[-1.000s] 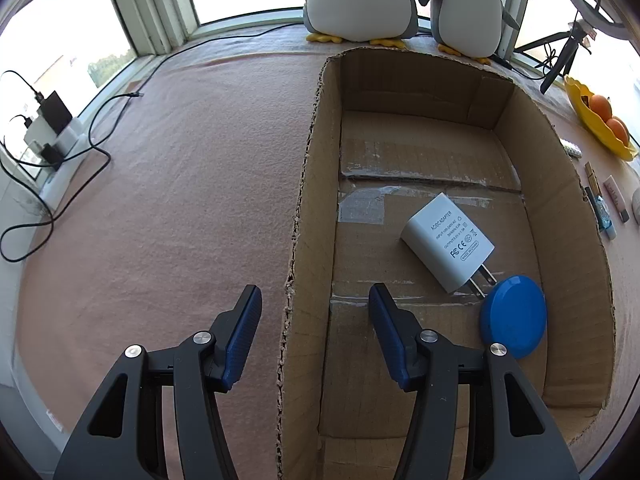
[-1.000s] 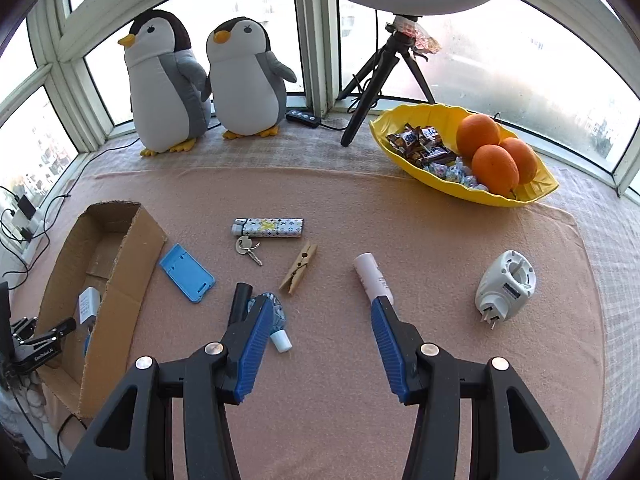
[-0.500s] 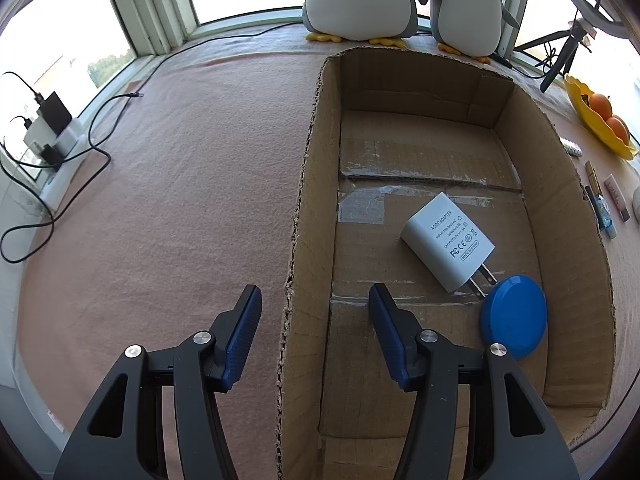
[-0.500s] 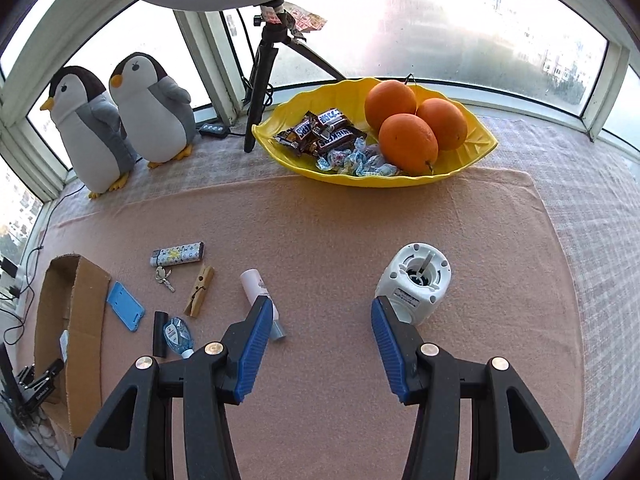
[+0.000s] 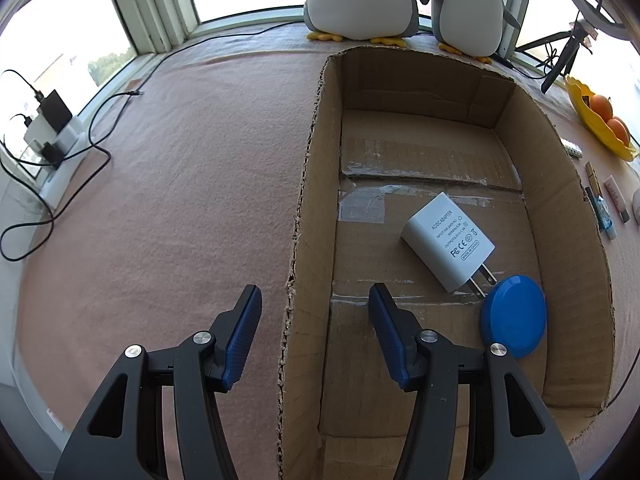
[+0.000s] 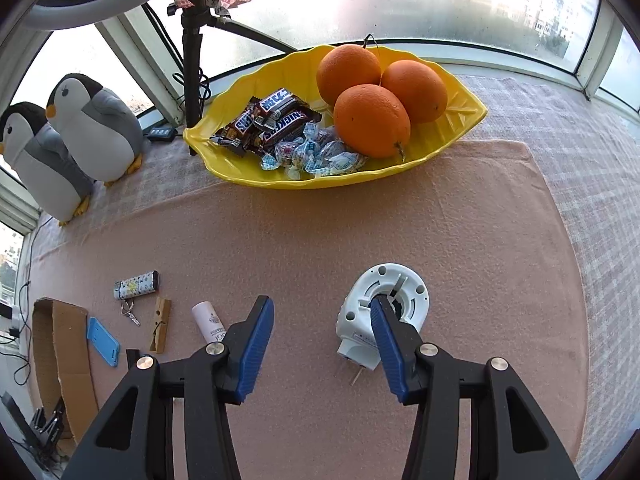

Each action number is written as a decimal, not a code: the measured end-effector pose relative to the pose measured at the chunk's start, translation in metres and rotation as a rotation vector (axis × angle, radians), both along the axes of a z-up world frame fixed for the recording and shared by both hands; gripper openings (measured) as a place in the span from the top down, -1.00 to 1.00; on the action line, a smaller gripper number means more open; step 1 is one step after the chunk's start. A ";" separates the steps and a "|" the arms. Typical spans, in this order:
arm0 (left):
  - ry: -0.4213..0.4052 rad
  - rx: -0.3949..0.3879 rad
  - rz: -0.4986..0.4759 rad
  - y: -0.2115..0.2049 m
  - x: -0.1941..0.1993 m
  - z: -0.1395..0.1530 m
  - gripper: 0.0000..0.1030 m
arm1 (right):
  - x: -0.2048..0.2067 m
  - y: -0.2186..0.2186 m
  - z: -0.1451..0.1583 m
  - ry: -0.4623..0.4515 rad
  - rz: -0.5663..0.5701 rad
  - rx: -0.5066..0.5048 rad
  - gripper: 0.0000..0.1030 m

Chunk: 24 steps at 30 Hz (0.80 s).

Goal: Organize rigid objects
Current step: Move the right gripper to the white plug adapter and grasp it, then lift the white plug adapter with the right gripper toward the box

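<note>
1. my left gripper [image 5: 314,320] is released, its blue pads spread wide with nothing clamped between them.
2. it stands astride the near left wall of the cardboard box [image 5: 560,216]: one finger is over the pink cloth [image 5: 180,200] outside, the other over the box floor, and neither pad presses on the wall.
3. inside the box, right of centre in the left wrist view, a white charger [image 5: 448,240] lies flat. its prongs point at a blue disc [image 5: 514,316] just beside it at lower right.
4. my right gripper [image 6: 322,328] is also released and grasps nothing, with bare cloth showing between the pads.
5. a white round plug adapter [image 6: 360,312] lies on the cloth at lower centre-right of the right wrist view. the pad on the picture's right overlaps it, and i cannot tell whether that pad touches it.
6. to the lower left in that view lie the loose things: a white tube [image 6: 208,320] partly behind my other finger, a wooden clothespin [image 6: 161,324], a patterned lighter [image 6: 136,285] with a key [image 6: 130,314] just below it, and a blue card [image 6: 103,340] beside the box.
7. at upper centre sits a yellow dish [image 6: 256,176] holding three oranges [image 6: 372,120] and sweets, and two plush penguins [image 6: 96,128] stand at the left edge.
</note>
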<state>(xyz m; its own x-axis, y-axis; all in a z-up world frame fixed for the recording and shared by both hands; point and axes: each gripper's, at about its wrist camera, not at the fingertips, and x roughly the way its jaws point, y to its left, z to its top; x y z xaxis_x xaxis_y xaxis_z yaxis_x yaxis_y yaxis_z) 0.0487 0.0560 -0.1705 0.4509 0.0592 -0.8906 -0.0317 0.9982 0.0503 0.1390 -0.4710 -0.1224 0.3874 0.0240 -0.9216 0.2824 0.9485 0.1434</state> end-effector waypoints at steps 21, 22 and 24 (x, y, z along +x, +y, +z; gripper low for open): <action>0.001 0.001 0.001 0.002 0.000 -0.001 -0.08 | 0.015 0.004 -0.030 0.125 0.038 -0.155 0.46; 0.001 0.001 0.001 0.002 -0.001 -0.001 -0.08 | 0.015 0.004 -0.031 0.132 0.048 -0.165 0.49; 0.001 0.002 0.000 0.002 0.000 -0.001 -0.08 | 0.014 0.006 -0.032 0.142 0.068 -0.175 0.49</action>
